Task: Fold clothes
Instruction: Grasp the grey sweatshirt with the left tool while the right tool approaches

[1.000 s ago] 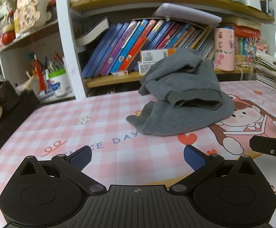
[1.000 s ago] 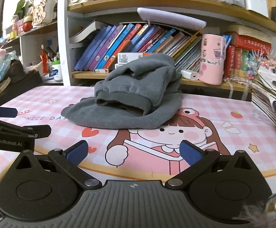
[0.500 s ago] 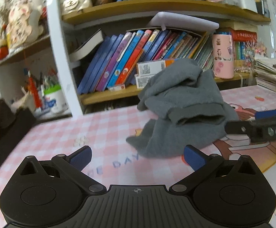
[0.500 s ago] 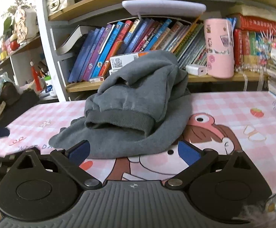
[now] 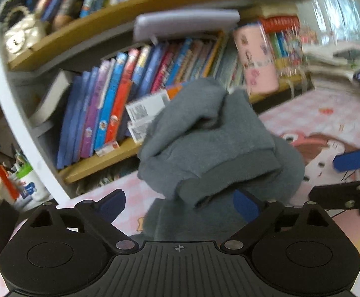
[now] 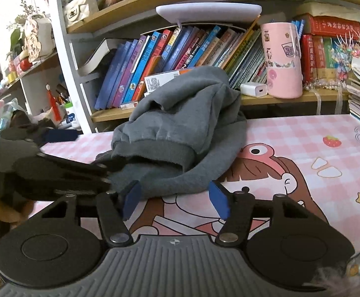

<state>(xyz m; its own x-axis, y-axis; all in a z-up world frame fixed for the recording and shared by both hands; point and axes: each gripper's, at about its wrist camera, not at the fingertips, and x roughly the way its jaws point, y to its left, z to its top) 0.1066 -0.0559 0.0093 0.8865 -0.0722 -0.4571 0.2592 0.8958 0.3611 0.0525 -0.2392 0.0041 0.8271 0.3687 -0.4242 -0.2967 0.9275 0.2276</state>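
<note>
The grey sweatshirt [image 6: 180, 133] lies crumpled in a heap on the pink checked cartoon mat [image 6: 303, 143], and everything else is placed from it. Nearest in the right wrist view, the right gripper [image 6: 176, 199] sits just before the heap's front edge; its jaws have just been closing and stand half-spread, the blue pads [image 6: 131, 198] at either side of the lowest fold, with cloth reaching between them; whether they press on it cannot be told. In the left wrist view, which is blurred, the left gripper [image 5: 178, 201] is close against the heap's left end; its jaws have just been closing slightly yet stand wide, the ribbed hem [image 5: 214, 185] hanging between the blue fingers [image 5: 244, 204] without being pinched. From the right wrist view that same gripper comes in left of the sweatshirt, its black fingers touching or nearly touching the cloth. Behind the sweatshirt a wooden shelf [image 6: 291, 97] carries leaning books [image 6: 155, 61]; a pink cup [image 6: 281, 61] stands behind and right of the heap, a white charger [image 6: 254, 89] just beside it; a white tray [image 6: 208, 12] lies above the books.
</note>
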